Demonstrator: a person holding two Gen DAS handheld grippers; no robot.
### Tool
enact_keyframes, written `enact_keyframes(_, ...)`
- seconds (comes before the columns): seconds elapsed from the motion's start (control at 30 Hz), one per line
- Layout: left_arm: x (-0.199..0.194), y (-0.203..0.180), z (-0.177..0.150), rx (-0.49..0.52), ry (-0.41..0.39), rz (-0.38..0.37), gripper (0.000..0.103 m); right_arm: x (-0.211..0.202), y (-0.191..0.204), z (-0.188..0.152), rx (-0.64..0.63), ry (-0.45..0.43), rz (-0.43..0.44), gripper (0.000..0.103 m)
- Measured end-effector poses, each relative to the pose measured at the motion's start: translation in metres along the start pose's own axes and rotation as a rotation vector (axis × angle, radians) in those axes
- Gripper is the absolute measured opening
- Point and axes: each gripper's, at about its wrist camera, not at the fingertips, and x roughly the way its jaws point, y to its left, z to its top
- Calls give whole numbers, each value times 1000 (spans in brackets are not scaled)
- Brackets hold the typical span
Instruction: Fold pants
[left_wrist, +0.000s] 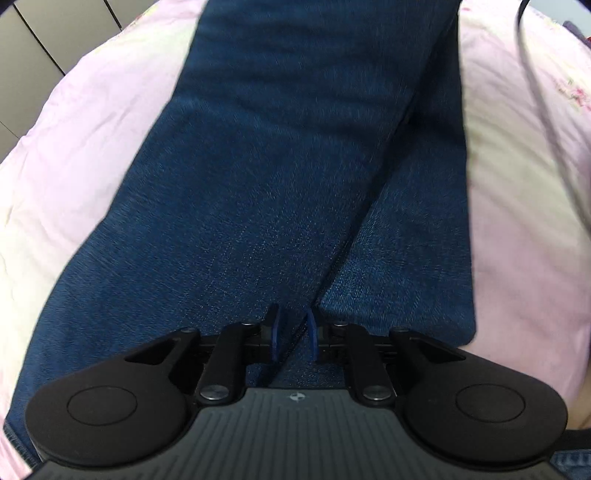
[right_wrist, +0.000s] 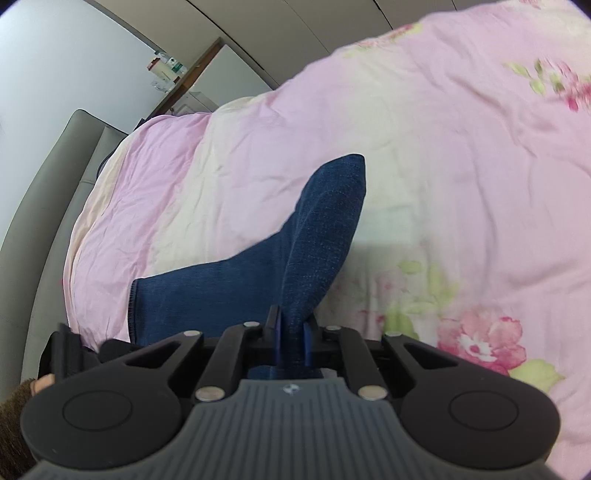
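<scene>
We see dark blue denim pants (left_wrist: 280, 177) lying on a bed covered by a pink floral quilt (right_wrist: 461, 166). In the left wrist view the legs stretch away lengthwise, one overlapping the other along a slanted seam. Our left tongs (left_wrist: 293, 338) are nearly closed on a ridge of denim pinched between the blue pads. Our right tongs (right_wrist: 291, 341) are clamped on a fold of the pants, which rises from the pads in a tapering flap; a hemmed leg end lies to its left.
</scene>
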Motion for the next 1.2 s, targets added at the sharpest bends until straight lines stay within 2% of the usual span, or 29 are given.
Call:
enact_keyframes(0.1, 3, -2, -3, -23, -16, 10, 18, -3, 23, 4, 17, -14, 2, 5)
enact_keyframes(0.2, -12, -9, -14, -84, -74, 54, 18, -8, 52, 5, 2, -21, -6, 5)
enact_keyframes(0.27, -31, -10, -26, -180, -138, 123, 19, -12, 74, 5, -16, -27, -5, 5)
enact_keyframes(0.33, -52, -14, -41, -325, -197, 183, 20, -17, 96, 2, -45, -32, 5, 5)
enact_keyframes(0.4, -70, -14, -60, -467, -251, 189, 20, -12, 124, 1, -72, -34, 20, 6)
enact_keyframes(0.47, -82, -15, -77, -558, -288, 193, 20, -6, 151, -2, -95, -32, 35, 6)
enact_keyframes(0.57, -96, -2, -102, -678, -287, 238, 20, 9, 189, -9, -117, -28, 56, 6)
enact_keyframes(0.67, -114, 22, -135, -834, -304, 249, 20, 32, 226, -13, -123, -14, 77, 6)
enact_keyframes(0.83, -122, 51, -182, -968, -290, 309, 20, 96, 284, -30, -148, 56, 115, 6)
enact_keyframes(0.93, -120, 64, -212, -1070, -302, 290, 20, 142, 312, -43, -161, 109, 121, 6)
enact_keyframes(1.07, -128, 91, -245, -1111, -348, 244, 20, 206, 324, -63, -150, 186, 86, 6)
enact_keyframes(1.2, -141, 112, -268, -1141, -391, 195, 20, 254, 317, -76, -106, 238, 67, 6)
